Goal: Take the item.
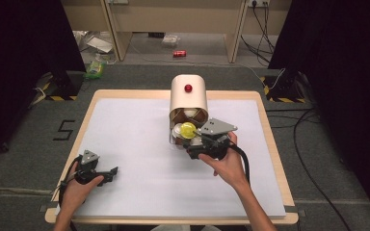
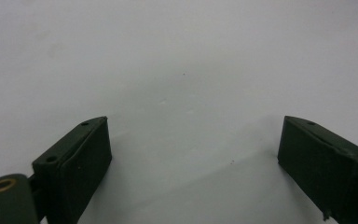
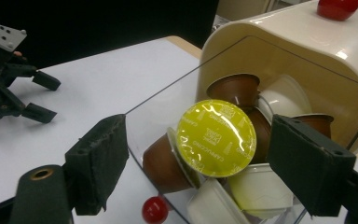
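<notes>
The capsule dispenser (image 1: pixel 189 98) sits at the far middle of the white-topped table (image 1: pixel 125 144), a cream rounded box with a red knob (image 1: pixel 188 88) on top and its clear drawer (image 3: pixel 168 100) open toward you. Coffee pods are spilling out of the front of it — brown ones, white ones, and one brown pod with a yellow foil lid (image 3: pixel 216 137) facing your camera. Your right gripper (image 3: pixel 196 163) is right up at that pile, jaws spread apart on either side of the yellow-lidded pod, not touching it and holding nothing. There's also a little red ball (image 3: pixel 155 209) down by the drawer's edge. Your left gripper (image 1: pixel 107 174) rests well apart at the near left of the table — jaws wide open over bare white surface, nothing between them.
</notes>
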`<state>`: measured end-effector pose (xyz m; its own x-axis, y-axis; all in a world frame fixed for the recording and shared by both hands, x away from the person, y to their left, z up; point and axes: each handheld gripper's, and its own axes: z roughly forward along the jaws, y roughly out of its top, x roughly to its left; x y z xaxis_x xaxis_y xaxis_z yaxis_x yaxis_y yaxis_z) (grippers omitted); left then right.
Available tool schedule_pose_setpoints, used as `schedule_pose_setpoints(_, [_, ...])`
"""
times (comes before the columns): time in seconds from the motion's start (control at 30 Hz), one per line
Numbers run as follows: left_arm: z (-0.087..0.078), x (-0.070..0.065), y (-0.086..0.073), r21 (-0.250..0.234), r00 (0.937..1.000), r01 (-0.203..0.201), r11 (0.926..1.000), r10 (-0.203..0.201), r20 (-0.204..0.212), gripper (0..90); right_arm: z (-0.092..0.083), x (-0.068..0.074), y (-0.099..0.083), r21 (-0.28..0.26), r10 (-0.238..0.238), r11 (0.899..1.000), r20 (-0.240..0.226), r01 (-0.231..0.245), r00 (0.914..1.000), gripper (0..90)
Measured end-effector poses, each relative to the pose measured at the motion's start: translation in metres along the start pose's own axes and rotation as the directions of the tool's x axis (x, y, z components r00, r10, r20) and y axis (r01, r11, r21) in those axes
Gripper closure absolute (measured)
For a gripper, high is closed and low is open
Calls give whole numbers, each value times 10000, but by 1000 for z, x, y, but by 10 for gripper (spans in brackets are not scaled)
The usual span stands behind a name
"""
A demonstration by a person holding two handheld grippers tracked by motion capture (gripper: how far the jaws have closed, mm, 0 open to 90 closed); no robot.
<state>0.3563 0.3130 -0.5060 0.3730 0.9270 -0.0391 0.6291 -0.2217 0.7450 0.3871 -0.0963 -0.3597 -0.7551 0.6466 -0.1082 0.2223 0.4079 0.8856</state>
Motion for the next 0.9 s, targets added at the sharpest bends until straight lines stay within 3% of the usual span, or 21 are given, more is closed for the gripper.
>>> schedule_pose_setpoints(0.9, [0, 0, 0, -1, 10000, 6, 10000, -6, 5, 90, 25, -8, 7, 330, 386, 9987, 351, -398, 9986, 266])
